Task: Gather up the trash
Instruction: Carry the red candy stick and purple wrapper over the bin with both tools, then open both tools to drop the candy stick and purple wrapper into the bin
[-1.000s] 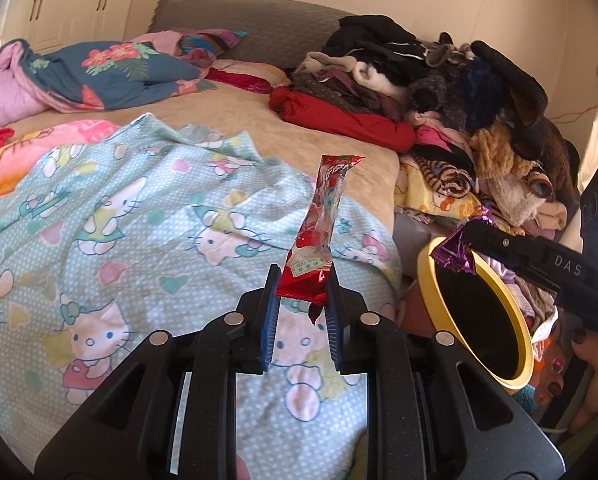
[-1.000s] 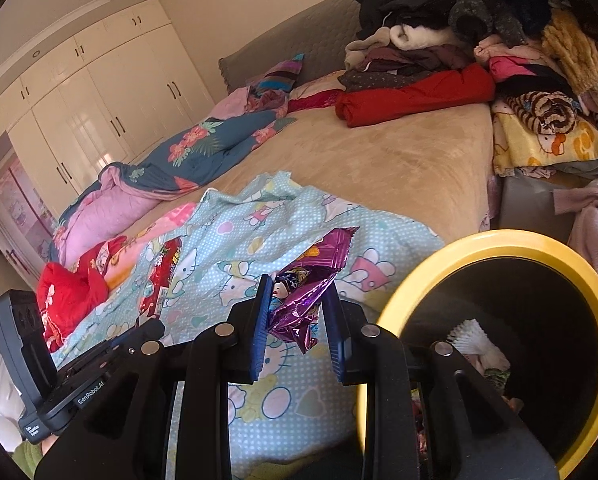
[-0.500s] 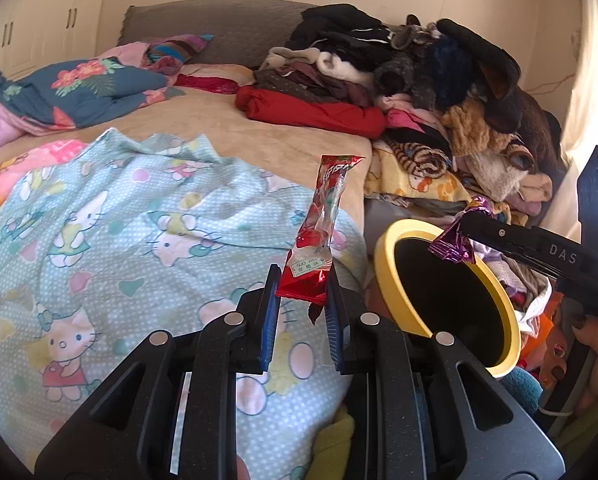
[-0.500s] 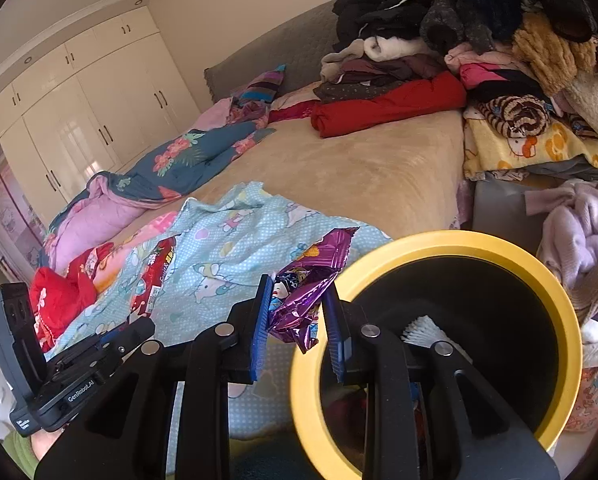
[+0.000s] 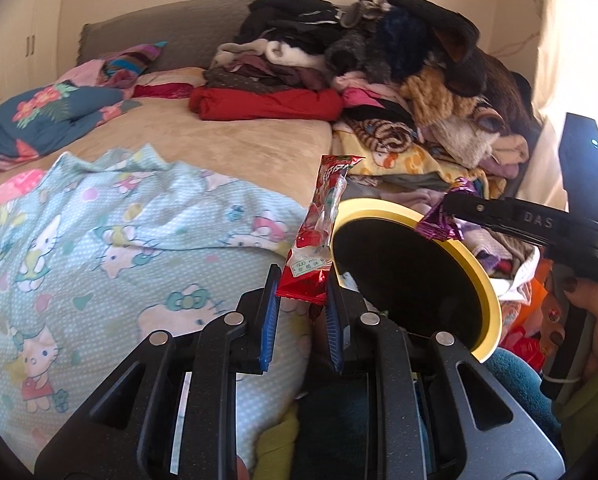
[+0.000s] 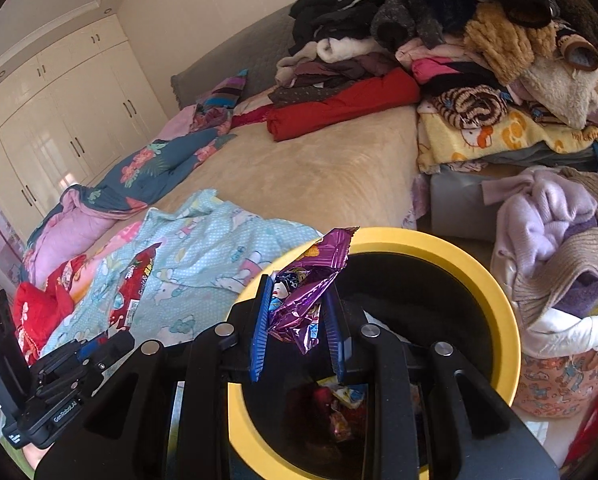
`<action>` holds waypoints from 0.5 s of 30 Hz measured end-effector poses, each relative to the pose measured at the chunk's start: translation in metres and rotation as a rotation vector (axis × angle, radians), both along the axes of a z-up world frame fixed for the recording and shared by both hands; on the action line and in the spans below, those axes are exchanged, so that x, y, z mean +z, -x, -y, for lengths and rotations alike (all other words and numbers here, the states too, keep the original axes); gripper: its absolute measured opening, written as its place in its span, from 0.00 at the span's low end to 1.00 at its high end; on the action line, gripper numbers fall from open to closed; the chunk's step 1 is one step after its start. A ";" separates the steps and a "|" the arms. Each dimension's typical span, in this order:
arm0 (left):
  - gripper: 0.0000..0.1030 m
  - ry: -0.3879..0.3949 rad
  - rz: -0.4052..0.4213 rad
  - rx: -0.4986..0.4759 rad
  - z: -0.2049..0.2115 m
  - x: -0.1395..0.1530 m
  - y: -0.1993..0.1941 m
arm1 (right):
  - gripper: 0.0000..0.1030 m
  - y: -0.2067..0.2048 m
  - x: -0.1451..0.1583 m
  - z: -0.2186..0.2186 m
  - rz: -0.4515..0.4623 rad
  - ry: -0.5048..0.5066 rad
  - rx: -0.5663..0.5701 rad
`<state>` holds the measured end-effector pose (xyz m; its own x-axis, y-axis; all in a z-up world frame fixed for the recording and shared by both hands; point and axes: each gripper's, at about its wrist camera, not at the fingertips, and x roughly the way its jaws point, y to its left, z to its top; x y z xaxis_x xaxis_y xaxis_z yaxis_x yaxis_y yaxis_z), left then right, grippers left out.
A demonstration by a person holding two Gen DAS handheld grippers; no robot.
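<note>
My left gripper (image 5: 301, 308) is shut on a long red snack wrapper (image 5: 319, 232) that stands up between its blue pads, just left of the yellow-rimmed black bin (image 5: 475, 272). My right gripper (image 6: 299, 328) is shut on a crumpled purple foil wrapper (image 6: 307, 292) and holds it over the bin's mouth (image 6: 495, 292). In the left wrist view the right gripper (image 5: 443, 216) with the purple wrapper (image 5: 439, 226) hangs over the bin's far rim. Other wrappers lie in the bin's bottom (image 6: 343, 404). The left gripper (image 6: 91, 356) and its red wrapper (image 6: 135, 292) show at lower left in the right wrist view.
The bed has a beige cover (image 5: 235, 144) and a light blue cartoon-print sheet (image 5: 99, 240) beside the bin. A tall pile of clothes (image 5: 379, 64) fills the far right of the bed. A basket of laundry (image 6: 559, 272) stands right of the bin. White wardrobes (image 6: 59, 112) line the far wall.
Both grippers moved right toward the bin with their wrappers. The right gripper now hangs over the bin's mouth, and the left gripper has come up to its left rim.
</note>
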<state>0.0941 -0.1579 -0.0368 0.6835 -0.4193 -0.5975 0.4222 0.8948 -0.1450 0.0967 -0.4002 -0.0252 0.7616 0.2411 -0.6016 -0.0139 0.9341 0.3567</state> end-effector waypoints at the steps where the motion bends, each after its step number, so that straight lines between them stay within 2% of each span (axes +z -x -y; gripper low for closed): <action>1: 0.15 -0.007 0.000 -0.012 0.005 0.000 0.001 | 0.24 0.001 -0.002 0.005 -0.007 0.002 -0.010; 15: 0.15 -0.081 -0.057 -0.131 0.075 -0.022 -0.010 | 0.26 0.005 -0.022 0.049 -0.081 -0.021 -0.082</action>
<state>0.1042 -0.2332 -0.0588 0.5902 -0.4511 -0.6694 0.5289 0.8426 -0.1015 0.0920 -0.4497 -0.0468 0.7284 0.1932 -0.6573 0.0916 0.9234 0.3729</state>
